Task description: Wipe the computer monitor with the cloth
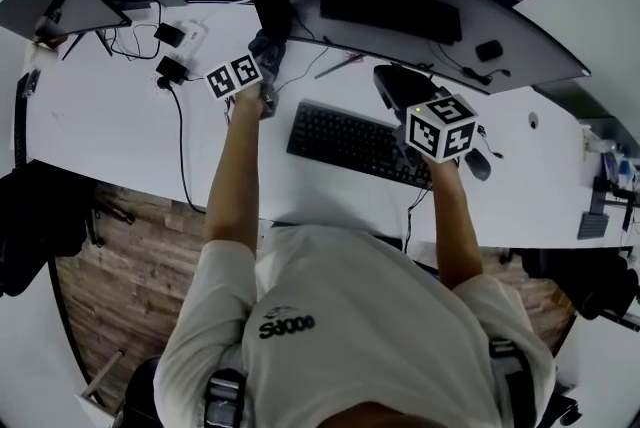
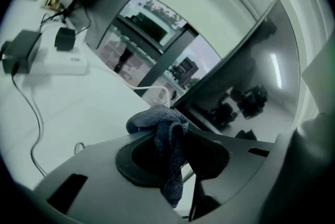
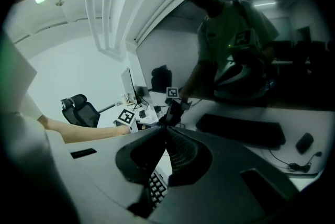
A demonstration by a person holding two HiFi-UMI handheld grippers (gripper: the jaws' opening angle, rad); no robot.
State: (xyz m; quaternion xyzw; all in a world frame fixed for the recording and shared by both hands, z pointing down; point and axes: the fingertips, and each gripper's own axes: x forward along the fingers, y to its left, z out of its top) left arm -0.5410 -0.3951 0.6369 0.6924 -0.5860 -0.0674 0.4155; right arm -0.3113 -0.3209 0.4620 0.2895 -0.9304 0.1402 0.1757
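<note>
- Jaws of the left gripper [image 2: 170, 136] clenched on the grey cloth [image 2: 157, 118], which is bunched just beside the curved monitor's [image 2: 246, 81] lower edge.
- Right gripper [image 3: 166, 129] pressed closed on nothing, above the black keyboard [image 1: 345, 141].
- White desk [image 1: 100, 116] beneath both.

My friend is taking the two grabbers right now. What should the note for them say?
Left gripper: fingers shut on the grey cloth, held by the monitor's lower edge, toward its left end. Whether the cloth touches the screen cannot be told.
Right gripper: fingers shut with nothing between them, above the keyboard on the desk.
Done: the cloth is in the gripper and at the monitor.
Left: wipe across the screen. How much is already wiped does not show.
</note>
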